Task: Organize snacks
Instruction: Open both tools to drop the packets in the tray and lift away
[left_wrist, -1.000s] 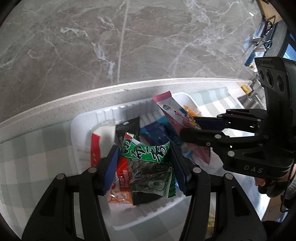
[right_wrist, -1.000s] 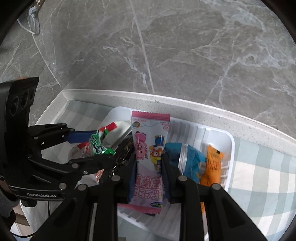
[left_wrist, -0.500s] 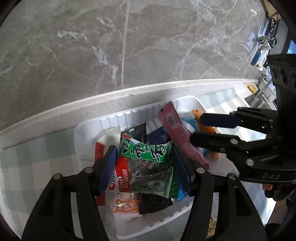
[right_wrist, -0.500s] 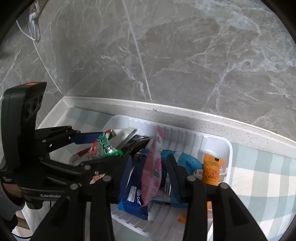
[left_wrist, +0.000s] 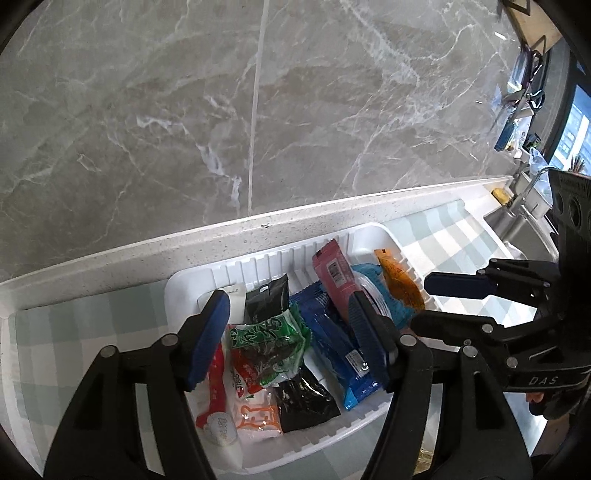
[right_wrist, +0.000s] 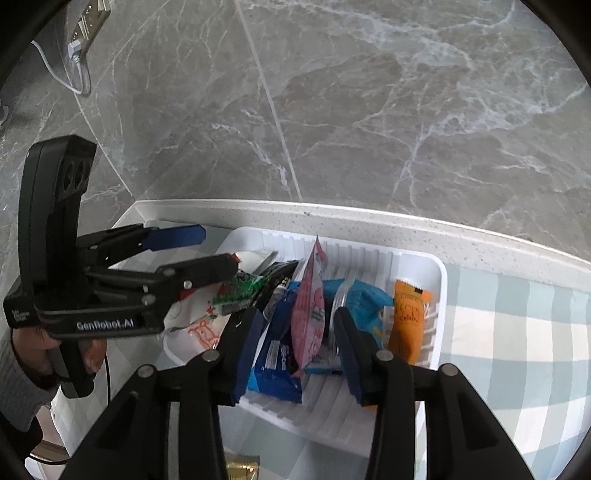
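A white ribbed tray (left_wrist: 258, 258) (right_wrist: 441, 280) on the checked cloth holds several snack packets. My left gripper (left_wrist: 288, 332) is open above the tray, over a green seaweed packet (left_wrist: 269, 338) that lies loose on the pile. My right gripper (right_wrist: 295, 343) is open; a pink packet (right_wrist: 308, 317) (left_wrist: 334, 271) stands on edge between its fingers, leaning on a blue packet (right_wrist: 275, 354) (left_wrist: 336, 347). An orange packet (right_wrist: 406, 317) (left_wrist: 397, 280) lies at the tray's right end. A black packet (left_wrist: 304, 400) lies near the front.
A grey marble wall (left_wrist: 258, 110) rises behind a white speckled ledge (left_wrist: 295, 218). A sink and faucet (left_wrist: 517, 210) are at the far right. A gold wrapper (right_wrist: 242, 469) lies on the cloth before the tray. A wall socket with a plug (right_wrist: 79, 40) is upper left.
Both grippers opened and drew back. The right let go of the pink packet, which now stands in the tray. The left let go of the green packet, which dropped onto the pile.
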